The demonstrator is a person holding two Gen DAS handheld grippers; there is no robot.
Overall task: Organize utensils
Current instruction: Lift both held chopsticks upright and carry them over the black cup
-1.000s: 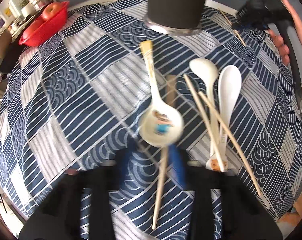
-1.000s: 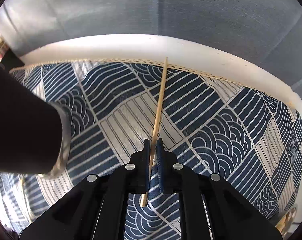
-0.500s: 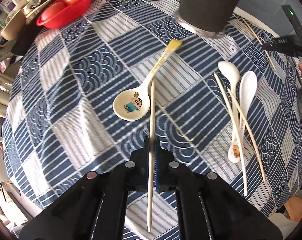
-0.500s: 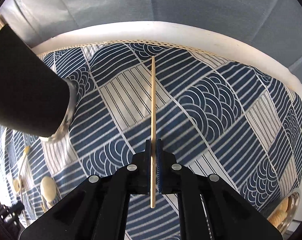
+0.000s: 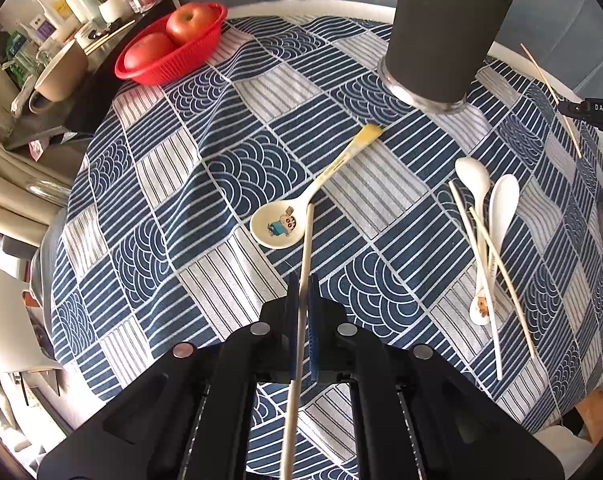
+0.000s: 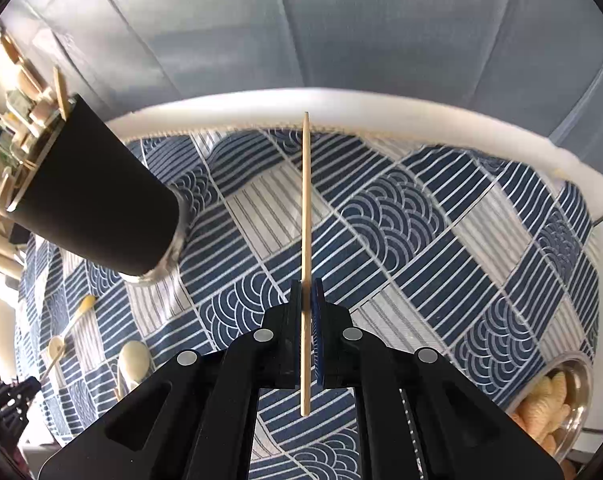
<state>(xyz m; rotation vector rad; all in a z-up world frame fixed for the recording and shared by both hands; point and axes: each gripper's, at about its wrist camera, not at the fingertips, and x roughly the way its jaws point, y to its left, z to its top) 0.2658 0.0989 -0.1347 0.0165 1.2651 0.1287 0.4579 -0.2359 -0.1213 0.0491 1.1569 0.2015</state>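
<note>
My left gripper [image 5: 300,285] is shut on a pale chopstick [image 5: 304,248], held above the blue patterned tablecloth [image 5: 205,184]. Just beyond its tip lies a cartoon spoon [image 5: 279,227]. Two white spoons [image 5: 497,208] and two chopsticks [image 5: 477,248] lie to the right. A black utensil holder [image 5: 441,36] stands at the far side with sticks in it. My right gripper [image 6: 307,286] is shut on a thin wooden chopstick [image 6: 306,208], lifted off the cloth, with the black holder [image 6: 97,208] to its left. That chopstick [image 5: 549,88] and gripper also show at the left view's right edge.
A red basket [image 5: 169,60] with two apples sits at the table's far left. A metal bowl of yellowish food [image 6: 557,396] stands at the near right in the right wrist view. A shelf with jars and a cup [image 5: 61,68] stands beyond the table's left edge.
My left gripper closed on the pale chopstick and rose with it, away from the cartoon spoon. My right gripper lifted its chopstick higher, bringing the black holder's rim into view.
</note>
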